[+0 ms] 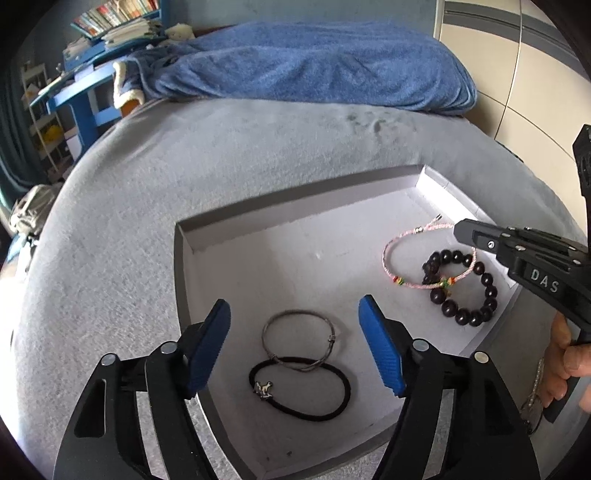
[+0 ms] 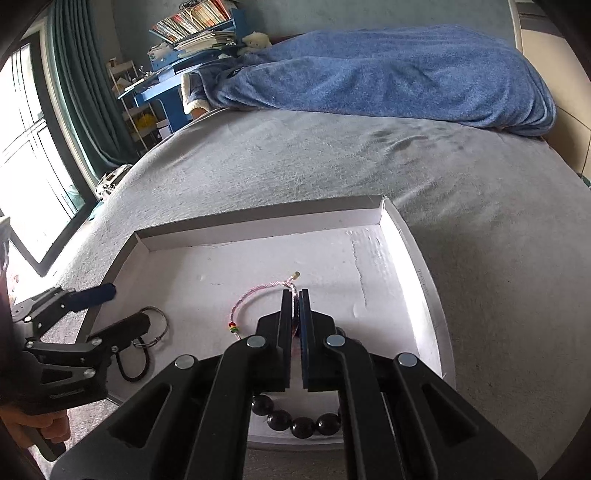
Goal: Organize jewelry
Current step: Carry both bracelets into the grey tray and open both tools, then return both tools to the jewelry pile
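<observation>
Grey bed carries a white tray. Left gripper, fingers spread, frames a silver bangle; right gripper, closed, hides the beads' twelve-o'clock half.

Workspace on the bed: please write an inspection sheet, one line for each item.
Surface: grey bed cover, with a shallow white box on it.
Job's things: silver bangle overlapping black hair tie; pink cord bracelet lying over dark bead bracelet.
Clutter: blue blanket.
Grippers: left hand-held gripper open above the bangle; right hand-held gripper shut.
Cables: nothing seen.
Surroundings: blue desk with books, green curtain.
</observation>
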`<state>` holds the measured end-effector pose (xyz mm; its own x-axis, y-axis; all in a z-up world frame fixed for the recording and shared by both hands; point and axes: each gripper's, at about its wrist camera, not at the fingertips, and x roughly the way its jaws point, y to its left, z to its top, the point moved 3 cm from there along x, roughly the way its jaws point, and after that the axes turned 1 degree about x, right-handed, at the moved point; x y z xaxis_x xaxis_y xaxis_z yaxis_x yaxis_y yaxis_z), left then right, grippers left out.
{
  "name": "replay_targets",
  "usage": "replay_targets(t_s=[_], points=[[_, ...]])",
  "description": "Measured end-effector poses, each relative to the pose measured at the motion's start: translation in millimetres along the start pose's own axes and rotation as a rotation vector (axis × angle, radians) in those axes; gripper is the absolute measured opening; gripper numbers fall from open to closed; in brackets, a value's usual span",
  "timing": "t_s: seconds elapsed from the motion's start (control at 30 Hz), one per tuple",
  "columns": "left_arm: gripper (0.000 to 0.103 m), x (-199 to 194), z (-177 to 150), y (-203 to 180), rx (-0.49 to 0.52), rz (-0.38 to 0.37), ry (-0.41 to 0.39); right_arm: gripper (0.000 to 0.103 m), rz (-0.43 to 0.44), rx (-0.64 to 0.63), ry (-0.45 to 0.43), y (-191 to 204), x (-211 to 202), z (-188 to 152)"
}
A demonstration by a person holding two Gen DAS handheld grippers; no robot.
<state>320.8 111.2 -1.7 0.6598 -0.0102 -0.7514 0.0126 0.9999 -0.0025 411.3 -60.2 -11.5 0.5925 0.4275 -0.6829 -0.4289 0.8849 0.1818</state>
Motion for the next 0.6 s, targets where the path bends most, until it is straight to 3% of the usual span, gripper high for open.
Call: replay_targets(t_s=[0.1, 0.17, 0.27, 0.6], points=[[0.08, -7, 4, -2, 0.007, 0.005, -0.023, 0.023, 0.003, -0.004, -0.015, 0, -5, 3], [0.084, -11, 6, -3, 0.009, 0.011, -0.034, 0.041, 0.008, -0.006, -0.028, 0, -11, 4], [0.089, -17, 7, -2, 0.008, 0.03, -0.048, 0.054, 0.009, -0.002, -0.05, -1, -19, 7], [0.094, -49, -5, -1, -0.037, 0.036, -0.082, 0.081, 0.025, -0.034, -0.095, 15, -56, 1]])
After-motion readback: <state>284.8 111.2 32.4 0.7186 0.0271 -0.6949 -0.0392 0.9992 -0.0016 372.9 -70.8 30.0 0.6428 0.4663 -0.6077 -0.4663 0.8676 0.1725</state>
